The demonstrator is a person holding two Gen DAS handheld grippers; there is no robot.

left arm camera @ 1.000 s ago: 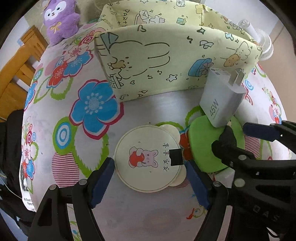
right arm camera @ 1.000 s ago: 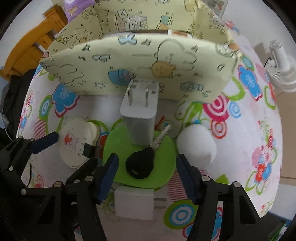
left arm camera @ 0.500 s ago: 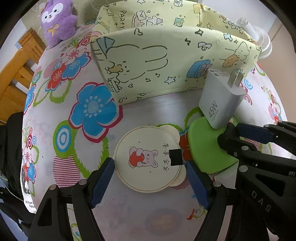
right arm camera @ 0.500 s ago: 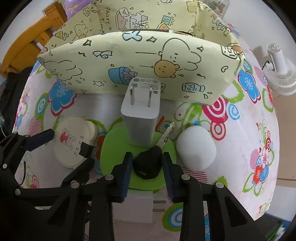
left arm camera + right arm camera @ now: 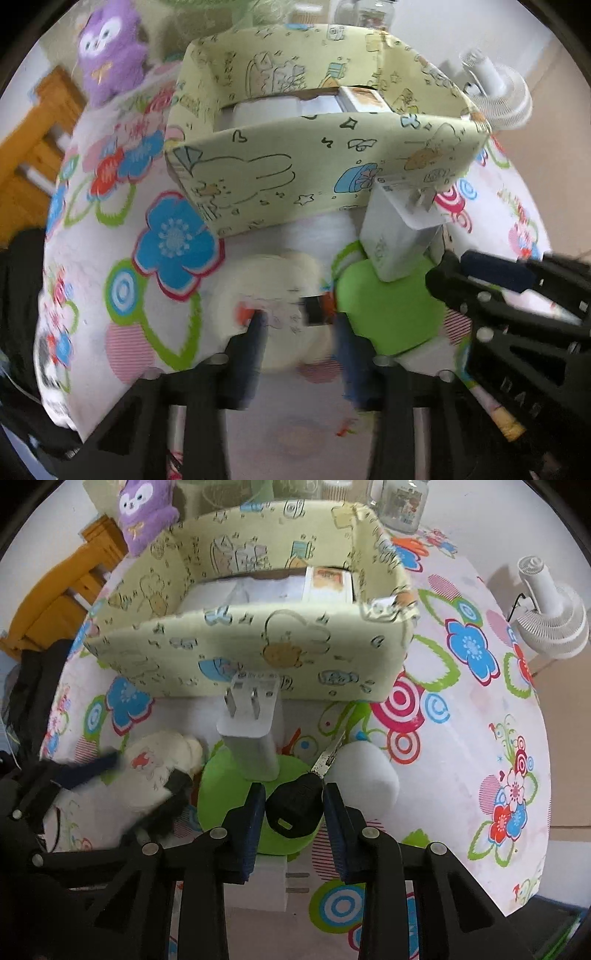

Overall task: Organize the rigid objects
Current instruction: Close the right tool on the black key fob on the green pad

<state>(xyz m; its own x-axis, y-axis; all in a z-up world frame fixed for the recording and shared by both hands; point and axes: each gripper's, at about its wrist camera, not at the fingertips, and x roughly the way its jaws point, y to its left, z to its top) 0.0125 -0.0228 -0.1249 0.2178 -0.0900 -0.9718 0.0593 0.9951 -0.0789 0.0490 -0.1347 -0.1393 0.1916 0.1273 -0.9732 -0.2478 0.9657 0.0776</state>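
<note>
Lower centre of the right wrist view: the right gripper (image 5: 293, 808), its blue-padded jaws pressed against either side of a black key head (image 5: 295, 806), the metal blade (image 5: 328, 755) of the key pointing up and to the right. Beneath the key lies a green round disc (image 5: 221, 794) on the floral tablecloth (image 5: 461, 738). A white charger (image 5: 251, 727) stands on the disc's upper edge, its two prongs uppermost, just in front of the yellow cartoon-print box (image 5: 295, 653). Right of the key, a white rounded object (image 5: 365, 775) touches the blade's tip region. Below the disc, a second white plug block (image 5: 273, 886) lies flat, partly hidden by the fingers. Inside the box, pale flat packages are visible; their kind cannot be told.

Lower centre of the left wrist view, motion-blurred: the left gripper (image 5: 301, 328), its jaws drawn together on a cream round card with a bear print (image 5: 269, 299); a small black clip (image 5: 314, 310) sits at the card's right edge. The right gripper's black frame occupies the lower right of this view, over the green disc (image 5: 388, 314), with the charger (image 5: 395, 240) above it.

Background: a purple plush toy (image 5: 146, 509) at upper left, a wooden chair (image 5: 62, 590) at the left edge, a glass jar (image 5: 402, 502) behind the box, and a white fan (image 5: 550, 609) at the right.
</note>
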